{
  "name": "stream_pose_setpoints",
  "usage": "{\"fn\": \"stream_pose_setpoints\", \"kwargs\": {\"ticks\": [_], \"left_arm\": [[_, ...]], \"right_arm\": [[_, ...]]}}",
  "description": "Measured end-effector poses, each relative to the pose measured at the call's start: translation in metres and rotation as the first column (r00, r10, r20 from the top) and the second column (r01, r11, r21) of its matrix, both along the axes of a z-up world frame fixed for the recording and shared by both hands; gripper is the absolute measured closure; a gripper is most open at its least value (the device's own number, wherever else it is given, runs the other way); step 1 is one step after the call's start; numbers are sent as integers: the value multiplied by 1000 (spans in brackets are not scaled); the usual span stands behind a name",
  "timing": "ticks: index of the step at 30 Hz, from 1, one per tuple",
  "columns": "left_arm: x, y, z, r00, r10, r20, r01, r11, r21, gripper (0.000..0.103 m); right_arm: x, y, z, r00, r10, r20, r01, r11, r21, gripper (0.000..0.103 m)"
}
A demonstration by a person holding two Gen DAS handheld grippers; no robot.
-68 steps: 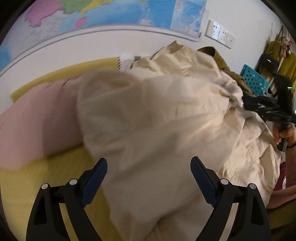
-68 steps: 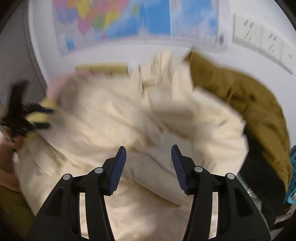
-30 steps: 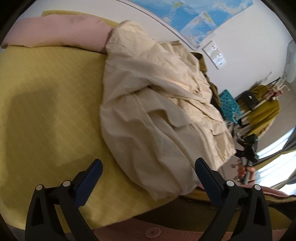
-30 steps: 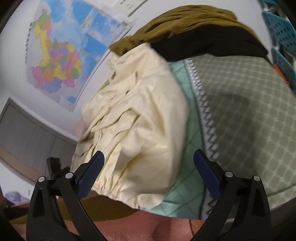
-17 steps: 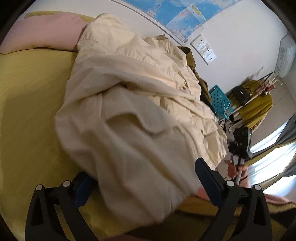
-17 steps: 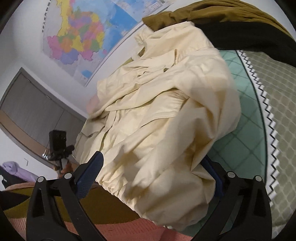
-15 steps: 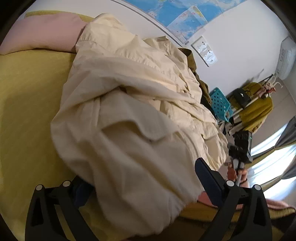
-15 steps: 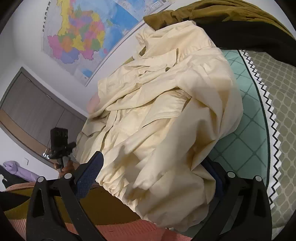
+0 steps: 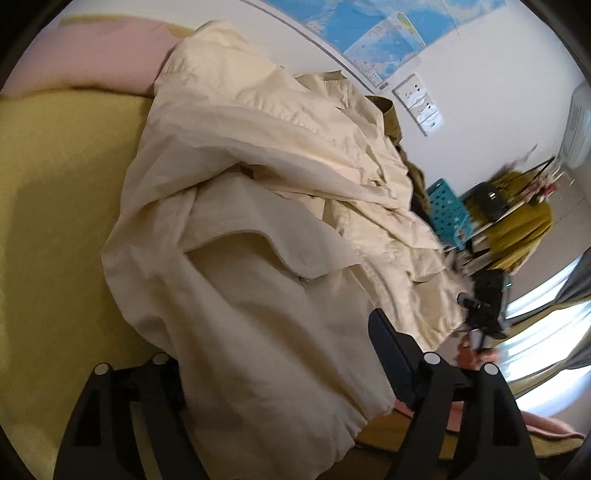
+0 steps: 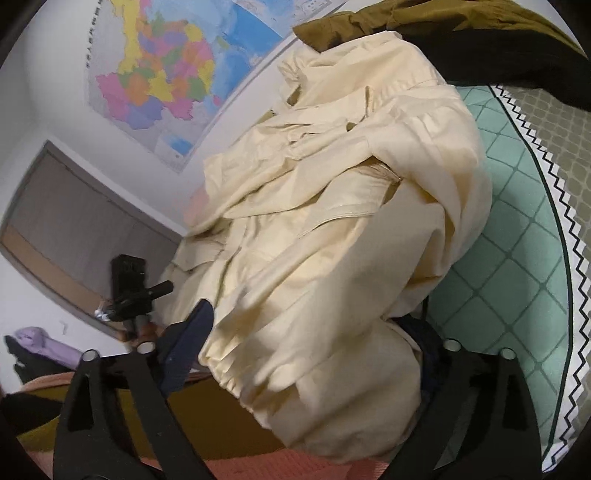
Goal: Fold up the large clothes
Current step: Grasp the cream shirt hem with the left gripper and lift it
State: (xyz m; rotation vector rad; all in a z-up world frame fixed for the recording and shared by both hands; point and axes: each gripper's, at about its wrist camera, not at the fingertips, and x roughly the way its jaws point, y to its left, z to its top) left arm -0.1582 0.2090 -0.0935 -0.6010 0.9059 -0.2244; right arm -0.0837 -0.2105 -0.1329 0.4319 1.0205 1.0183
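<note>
Bedding comes first: a yellow quilted cover (image 9: 55, 177) under the left side and a green diamond-stitched quilt (image 10: 517, 240) with a zigzag border under the right. Across both sprawls the cream jacket (image 9: 266, 221), soft woven cotton, heaped in loose rumpled folds, with flap pockets and a gathered elastic hem hanging toward the bed's near edge. Behind it lie an olive garment (image 10: 424, 18) and a black one (image 10: 517, 62), bunched against the wall. A glossy map (image 10: 166, 81) hangs above. A smooth pink pillow (image 9: 92, 55) sits at the far left, touching the jacket's collar end. A perforated teal basket (image 9: 447, 206) stands beyond the bed.

The left gripper (image 9: 277, 354) has its fingers spread wide, the jacket's hem draped between them and covering the left pad. The right gripper (image 10: 317, 347) is likewise spread around the opposite hem corner, cloth bulging between its fingers and hiding the right pad.
</note>
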Motion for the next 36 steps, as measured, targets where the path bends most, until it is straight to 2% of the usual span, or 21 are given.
{"fn": "stream_pose_setpoints", "kwargs": {"ticks": [1, 2, 4, 5, 9, 12, 14, 17, 20, 26, 29, 36], "left_arm": [[0, 0, 1, 999, 47, -23, -46, 998, 52, 63], [0, 2, 2, 996, 77, -42, -75, 995, 63, 72], [-7, 9, 9, 995, 99, -23, -98, 995, 24, 78], [-11, 10, 19, 995, 99, 2, -99, 995, 22, 80], [-35, 15, 54, 993, 80, 84, -81, 997, 3, 82], [-54, 26, 68, 990, 78, 122, -73, 996, -47, 81], [-61, 31, 67, 991, 79, 109, -74, 996, -48, 79], [-57, 34, 52, 995, 89, 47, -87, 994, -60, 78], [-54, 46, 47, 994, 105, 32, -100, 987, -124, 77], [-36, 55, 77, 994, 88, 64, -82, 993, -90, 76], [-23, 60, 94, 995, 75, 72, -72, 996, -45, 76], [18, 74, 123, 996, 70, 51, -69, 998, -7, 76]], "right_arm": [[0, 0, -1, 1000, 7, -11, -7, 1000, 17, 52], [-1, -2, 0, 1000, 14, -24, -13, 999, 46, 69], [-7, -6, 9, 1000, 29, -12, -28, 995, 98, 78], [-13, -8, 20, 999, 33, 23, -36, 993, 115, 80], [-39, -24, 62, 993, 30, 117, -56, 972, 226, 84], [-57, -34, 78, 987, 26, 156, -72, 953, 293, 84], [-63, -33, 78, 988, 38, 150, -81, 954, 289, 84], [-62, -32, 69, 994, 43, 101, -70, 957, 281, 84], [-60, -36, 75, 996, 6, 90, -34, 950, 309, 84], [-48, -36, 94, 993, -39, 111, -1, 941, 340, 84], [-35, -34, 103, 992, -56, 113, 12, 935, 355, 84], [12, -25, 128, 988, -108, 114, 55, 918, 393, 84]]}}
